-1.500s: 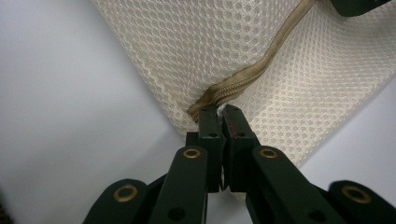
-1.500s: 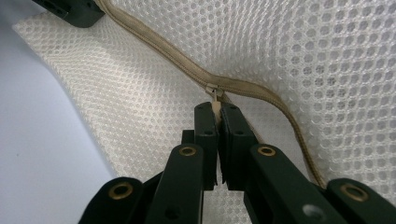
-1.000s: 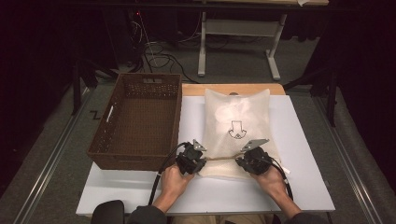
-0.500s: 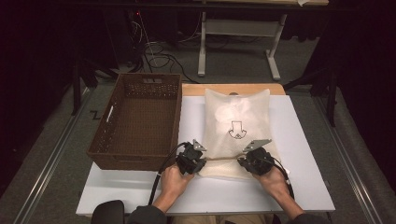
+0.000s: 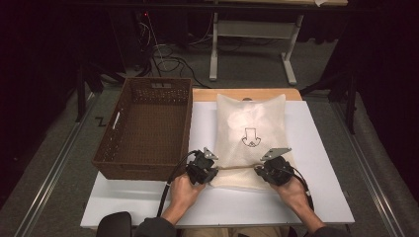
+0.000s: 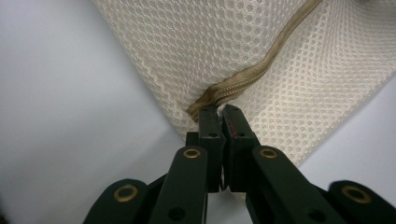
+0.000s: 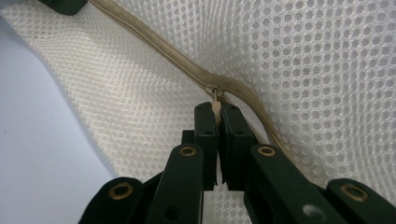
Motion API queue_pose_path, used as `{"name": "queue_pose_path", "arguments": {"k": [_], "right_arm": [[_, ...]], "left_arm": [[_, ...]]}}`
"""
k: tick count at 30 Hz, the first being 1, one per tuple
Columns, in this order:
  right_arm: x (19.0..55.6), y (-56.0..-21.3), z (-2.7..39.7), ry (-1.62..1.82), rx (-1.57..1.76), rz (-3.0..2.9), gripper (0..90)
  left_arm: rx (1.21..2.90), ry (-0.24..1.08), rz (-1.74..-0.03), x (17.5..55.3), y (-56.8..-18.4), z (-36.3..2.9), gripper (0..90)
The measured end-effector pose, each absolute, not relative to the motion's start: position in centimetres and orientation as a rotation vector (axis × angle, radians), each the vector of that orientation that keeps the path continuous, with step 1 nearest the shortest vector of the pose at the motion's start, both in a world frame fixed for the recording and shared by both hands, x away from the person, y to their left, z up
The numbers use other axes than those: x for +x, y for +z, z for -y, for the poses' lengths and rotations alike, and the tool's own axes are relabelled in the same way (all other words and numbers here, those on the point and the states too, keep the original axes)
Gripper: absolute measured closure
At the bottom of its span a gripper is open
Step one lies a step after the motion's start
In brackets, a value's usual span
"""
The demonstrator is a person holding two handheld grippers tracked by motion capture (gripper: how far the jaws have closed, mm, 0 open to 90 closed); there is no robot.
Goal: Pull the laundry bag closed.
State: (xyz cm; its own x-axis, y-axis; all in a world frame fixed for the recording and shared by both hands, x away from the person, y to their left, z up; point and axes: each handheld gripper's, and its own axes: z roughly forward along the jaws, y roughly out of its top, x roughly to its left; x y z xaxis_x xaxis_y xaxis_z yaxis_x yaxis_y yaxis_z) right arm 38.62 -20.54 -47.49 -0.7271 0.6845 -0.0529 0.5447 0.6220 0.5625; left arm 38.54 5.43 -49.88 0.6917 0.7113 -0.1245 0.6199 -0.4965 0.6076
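The mesh laundry bag (image 5: 251,136) lies flat on the white tabletop (image 5: 326,148), long axis running away from the person, zipper (image 5: 237,168) crosswise at the near end. The left hand-held gripper (image 5: 210,173) is clenched on the zipper's left end, and the right hand-held gripper (image 5: 258,170) is clenched on the zipper pull (image 7: 215,103).

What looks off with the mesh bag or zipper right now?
Nothing is damaged or spilled. The mesh bag lies flat beside the basket. The zipper buckles slightly where the right gripper pinches its pull; the left gripper clamps its end.

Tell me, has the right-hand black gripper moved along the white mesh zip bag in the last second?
Yes, slightly. The right gripper has slid a little rightward along the white mesh bag, away from the brown wicker basket.
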Motion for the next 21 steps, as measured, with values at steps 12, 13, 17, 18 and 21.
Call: {"name": "queue_pose_path", "arguments": {"k": [12, 13, 17, 18, 21], "right_arm": [[38.51, -47.35, 21.03, 0.762, 1.000, -2.576, 87.7], [38.50, -47.34, 21.09, 0.760, 1.002, -2.574, 87.7], [38.47, -47.31, 21.27, 0.762, 1.006, -2.569, 87.7], [38.46, -47.28, 21.32, 0.760, 1.013, -2.570, 87.7], [38.46, -47.25, 21.45, 0.767, 1.008, -2.572, 87.7]], "left_arm": [[2.259, 0.178, -1.021, 38.56, -49.95, -5.48, 87.3], [2.260, 0.178, -1.021, 38.56, -49.96, -5.48, 87.3], [2.260, 0.177, -1.021, 38.56, -49.97, -5.48, 87.3], [2.260, 0.177, -1.021, 38.56, -49.97, -5.48, 87.3], [2.260, 0.175, -1.021, 38.58, -49.98, -5.49, 87.3]]}}
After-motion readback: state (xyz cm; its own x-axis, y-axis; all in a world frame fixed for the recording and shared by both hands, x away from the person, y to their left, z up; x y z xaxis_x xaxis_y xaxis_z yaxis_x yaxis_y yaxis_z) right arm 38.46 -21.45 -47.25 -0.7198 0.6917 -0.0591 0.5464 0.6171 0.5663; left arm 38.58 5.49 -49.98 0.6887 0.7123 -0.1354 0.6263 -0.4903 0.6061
